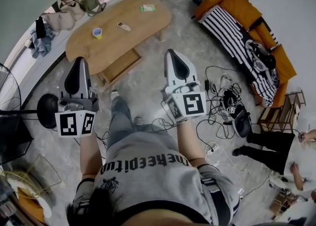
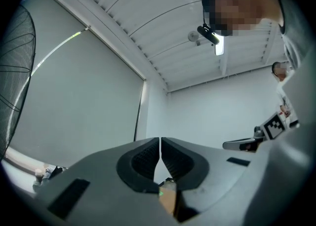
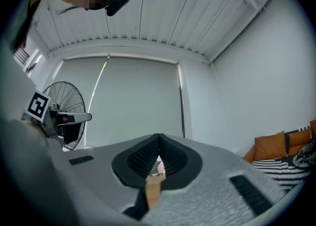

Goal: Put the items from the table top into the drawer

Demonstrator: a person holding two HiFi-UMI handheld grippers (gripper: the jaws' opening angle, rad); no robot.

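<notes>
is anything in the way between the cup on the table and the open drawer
Nothing visible does. The small blue and yellow cup stands on the oval wooden table; the open wooden drawer juts out below the table's near edge, uncovered.

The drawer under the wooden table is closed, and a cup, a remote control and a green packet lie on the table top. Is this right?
Not quite. The head view shows the drawer pulled open, not closed. The rest is right: the cup, the remote control and the green packet lie on the top of the table.
</notes>
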